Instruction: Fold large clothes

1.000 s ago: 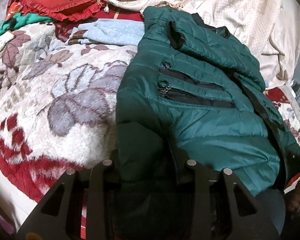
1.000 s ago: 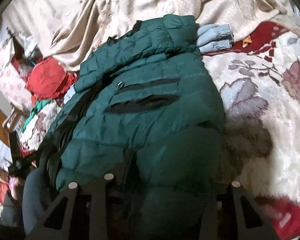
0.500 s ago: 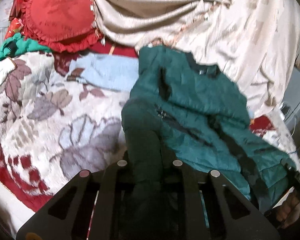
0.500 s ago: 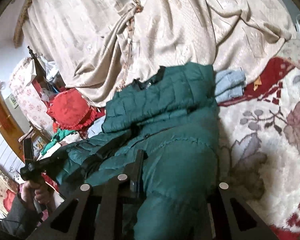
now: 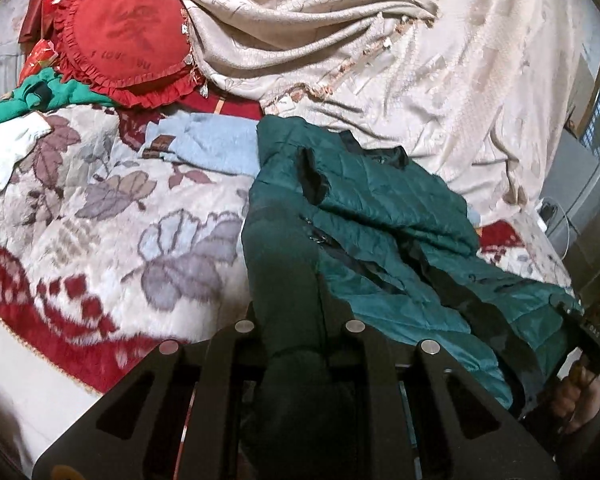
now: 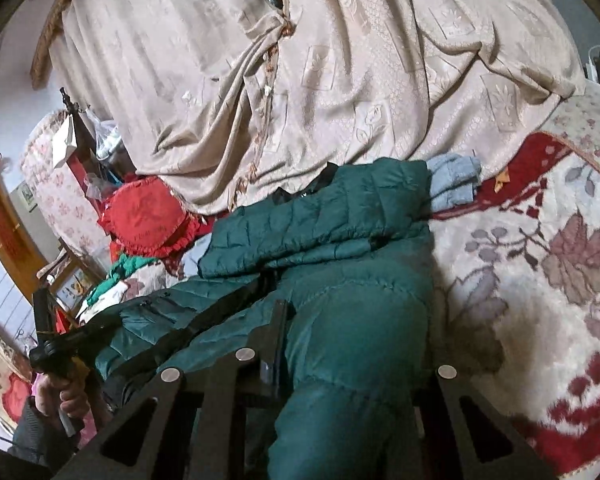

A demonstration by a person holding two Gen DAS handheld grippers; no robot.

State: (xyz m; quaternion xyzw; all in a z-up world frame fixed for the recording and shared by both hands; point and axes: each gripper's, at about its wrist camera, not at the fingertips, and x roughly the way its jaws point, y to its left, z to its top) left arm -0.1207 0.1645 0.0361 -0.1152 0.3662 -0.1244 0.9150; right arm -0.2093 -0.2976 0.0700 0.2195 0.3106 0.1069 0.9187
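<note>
A dark green puffer jacket (image 5: 384, 220) lies on a floral blanket on the bed, its collar toward the far side. My left gripper (image 5: 296, 332) is shut on the jacket's near left hem and holds it lifted off the bed. In the right wrist view the jacket (image 6: 340, 256) fills the middle, and my right gripper (image 6: 344, 364) is shut on its near right hem, which bulges up between the fingers. The lower part of the jacket hangs raised between both grippers; the upper part rests on the blanket.
A floral red and white blanket (image 5: 100, 232) covers the bed. A light blue garment (image 5: 212, 144) lies beside the jacket's collar. A red frilled cushion (image 5: 124, 40) and beige draped cloth (image 5: 380, 48) lie at the back. White gloves (image 5: 8, 148) sit far left.
Both grippers have risen and pulled back with the jacket's hem, lifting its lower half off the bed. More of the beige cloth and room behind shows now.
</note>
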